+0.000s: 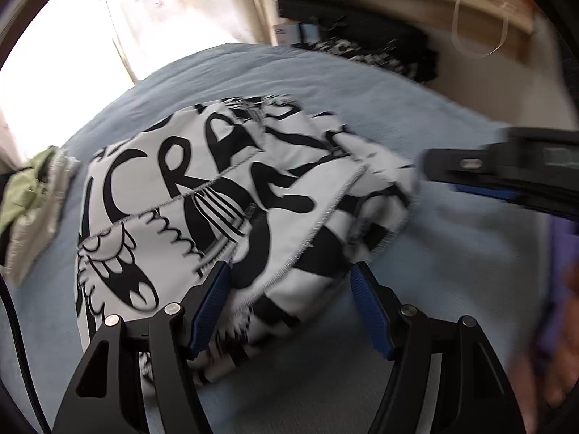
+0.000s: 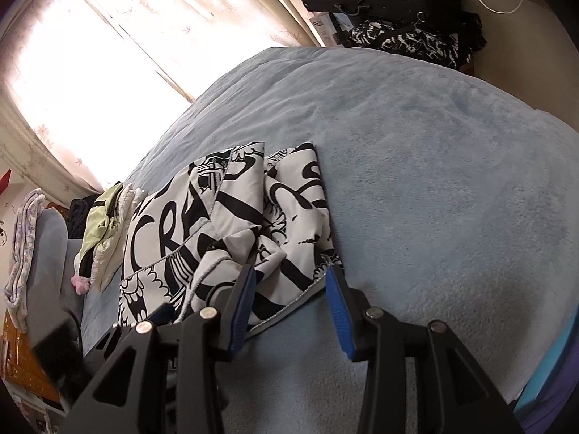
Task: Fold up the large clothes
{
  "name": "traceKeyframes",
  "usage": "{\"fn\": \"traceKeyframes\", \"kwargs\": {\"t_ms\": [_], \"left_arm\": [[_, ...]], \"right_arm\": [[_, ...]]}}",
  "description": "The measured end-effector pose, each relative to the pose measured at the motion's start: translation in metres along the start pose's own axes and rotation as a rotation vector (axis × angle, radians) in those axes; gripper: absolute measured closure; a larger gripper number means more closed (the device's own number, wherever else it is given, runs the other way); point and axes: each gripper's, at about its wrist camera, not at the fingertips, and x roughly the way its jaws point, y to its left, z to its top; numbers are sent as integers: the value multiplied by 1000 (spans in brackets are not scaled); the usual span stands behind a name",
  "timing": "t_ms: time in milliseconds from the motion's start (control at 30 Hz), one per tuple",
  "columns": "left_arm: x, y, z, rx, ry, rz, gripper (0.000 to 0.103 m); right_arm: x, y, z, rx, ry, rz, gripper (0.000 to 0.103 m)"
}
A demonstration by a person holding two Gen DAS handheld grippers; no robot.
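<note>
- The white fabric garment with bold black lettering and cartoon print (image 2: 231, 224) lay folded into a thick, rumpled bundle on the pale blue fleece blanket of the bed (image 2: 434, 166), toward its left side and well short of the far edge.
- The left gripper (image 1: 289, 271) had its jaws apart, straddling the bundle's near edge without pinching it.
- The right gripper (image 2: 289, 273) also stood spread, its pads beside the near right corner and clamping nothing.
- Judged from this, the fold had been let go; doing the step well called for pressing the uneven top layers flat and squaring the loose hems before any further fold.
- A crumpled pale green and white garment (image 2: 105, 228) sat at the bed's left edge, near the bundle, and was best left undisturbed.
</note>
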Motion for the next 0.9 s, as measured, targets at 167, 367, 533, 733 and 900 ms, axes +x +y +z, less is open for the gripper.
{"fn": "traceKeyframes", "kwargs": {"t_ms": [167,367,533,733,900], "left_arm": [[-40,35,-10,-92,-43,-148,36],[-54,119,-12,-349,-55,-159,36],[-32,181,-20,-517,11,-163,37],[7,213,-34,-600,96,-209,41],[14,219,-33,-601,79,-231,40]], "right_arm": [[4,8,10,-8,32,64,62],[26,19,36,13,133,183,62],[71,17,55,75,297,247,58],[112,11,58,125,419,267,58],[128,19,60,104,430,274,56]]}}
